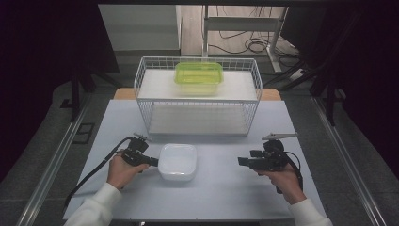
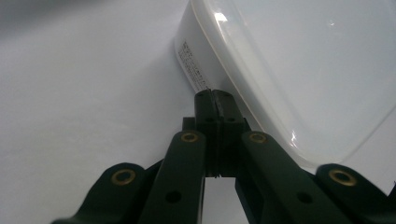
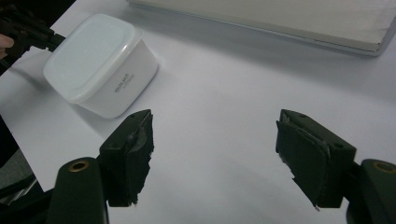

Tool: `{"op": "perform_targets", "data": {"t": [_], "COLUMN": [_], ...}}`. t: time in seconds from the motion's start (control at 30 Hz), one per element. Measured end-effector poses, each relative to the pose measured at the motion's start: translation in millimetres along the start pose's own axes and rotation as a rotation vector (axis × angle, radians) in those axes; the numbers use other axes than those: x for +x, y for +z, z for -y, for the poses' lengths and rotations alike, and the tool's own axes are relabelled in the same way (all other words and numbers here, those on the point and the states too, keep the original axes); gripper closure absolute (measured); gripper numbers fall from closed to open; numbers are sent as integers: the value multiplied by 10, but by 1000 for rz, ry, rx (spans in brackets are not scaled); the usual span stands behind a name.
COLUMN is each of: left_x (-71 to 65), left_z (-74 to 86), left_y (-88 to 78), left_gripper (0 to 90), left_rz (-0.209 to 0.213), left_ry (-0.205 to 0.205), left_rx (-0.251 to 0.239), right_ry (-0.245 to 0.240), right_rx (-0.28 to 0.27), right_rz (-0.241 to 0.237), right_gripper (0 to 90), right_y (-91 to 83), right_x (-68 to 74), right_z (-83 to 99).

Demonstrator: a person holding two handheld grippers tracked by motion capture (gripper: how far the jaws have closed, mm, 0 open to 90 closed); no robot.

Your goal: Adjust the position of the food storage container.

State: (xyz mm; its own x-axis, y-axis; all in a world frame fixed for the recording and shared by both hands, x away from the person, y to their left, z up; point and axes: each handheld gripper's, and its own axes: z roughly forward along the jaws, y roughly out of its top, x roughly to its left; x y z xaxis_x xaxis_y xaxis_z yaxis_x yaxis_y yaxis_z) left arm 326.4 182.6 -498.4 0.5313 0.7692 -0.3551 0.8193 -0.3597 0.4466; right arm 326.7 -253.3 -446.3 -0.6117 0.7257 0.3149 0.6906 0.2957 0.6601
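High view: the white box (image 1: 178, 161) sits on the table (image 1: 221, 188), in front of the wire basket (image 1: 197, 96). The left hand-held gripper (image 1: 153, 161), jaws pressed together, touches the box's side, likely to push it. The right hand-held gripper (image 1: 241, 161) waits spread wide, well apart. Next, a gentle push.

The left tool (image 2: 215, 93) — jaws pressed together — has its tip against the white lidded container's (image 2: 299, 70) side wall.

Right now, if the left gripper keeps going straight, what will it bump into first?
The white box. The left gripper is shut and points at the box's side, with its tips right at the wall, seemingly touching already, so it would likely push the box.
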Motion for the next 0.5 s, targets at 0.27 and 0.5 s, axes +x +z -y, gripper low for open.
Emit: {"op": "perform_targets", "data": {"t": [0.27,0.5], "left_x": [-165,-208], "left_z": [-68,-100], "left_y": [114,166], "left_gripper": [900,900], "left_rz": [44,53], "left_ry": [27,29], "left_rx": [17,20], "right_ry": [3,2], "right_rx": [-4,0], "right_rz": [0,2], "right_gripper": [277,277], "right_y": [-16,-4], "right_x": [-10,-4], "right_z": [4,3]}}
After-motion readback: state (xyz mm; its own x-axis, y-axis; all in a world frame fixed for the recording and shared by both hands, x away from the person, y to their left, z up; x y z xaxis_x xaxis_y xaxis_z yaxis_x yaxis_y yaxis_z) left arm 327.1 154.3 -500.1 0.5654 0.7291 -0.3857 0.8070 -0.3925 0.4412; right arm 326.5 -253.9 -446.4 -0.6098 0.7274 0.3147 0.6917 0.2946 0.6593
